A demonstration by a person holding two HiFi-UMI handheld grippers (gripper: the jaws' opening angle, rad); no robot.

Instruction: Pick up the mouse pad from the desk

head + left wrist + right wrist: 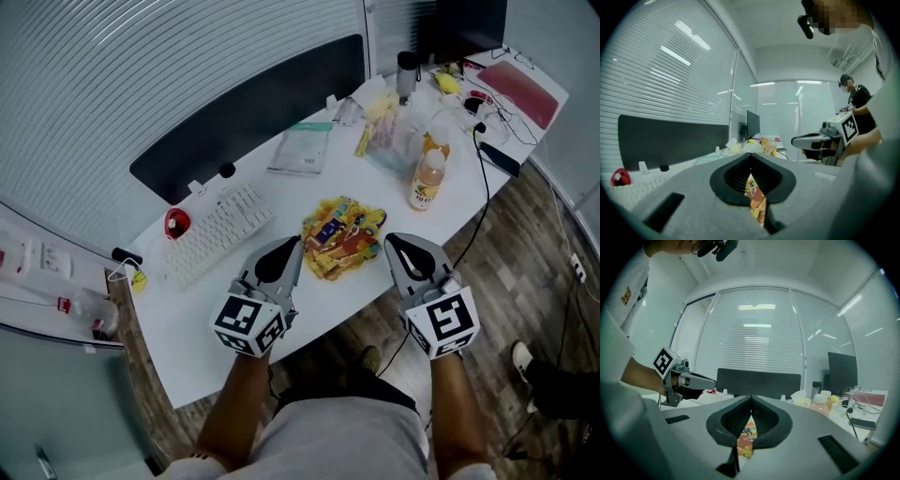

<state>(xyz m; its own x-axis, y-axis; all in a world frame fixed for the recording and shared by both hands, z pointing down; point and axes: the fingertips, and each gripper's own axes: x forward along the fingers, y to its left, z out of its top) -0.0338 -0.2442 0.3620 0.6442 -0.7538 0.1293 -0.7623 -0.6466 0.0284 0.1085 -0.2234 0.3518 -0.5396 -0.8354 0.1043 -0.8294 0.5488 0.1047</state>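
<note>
Mouse pad (342, 234): bright yellow and orange, lying on the white desk (225, 309) close to its front edge, between the tips of the two grippers.
Left gripper (292, 248): its fingers are squeezed tight together with nothing in them. The tip is just beside the pad's left side. I cannot tell if it touches.
Right gripper (394, 246): its fingers are squeezed tight together too, with nothing in them. The tip is just beside the pad's right side.
Gripper views: each one shows a strip of the bright pad past its closed fingers.
Keyboard (217, 230): white, to the left of the pad, with a small red thing (176, 222) at its far end.
Bottle (427, 180): holds an orange drink and stands upright behind the pad, to the right.
Dark panel (248, 108): stands along the back of the desk.
</note>
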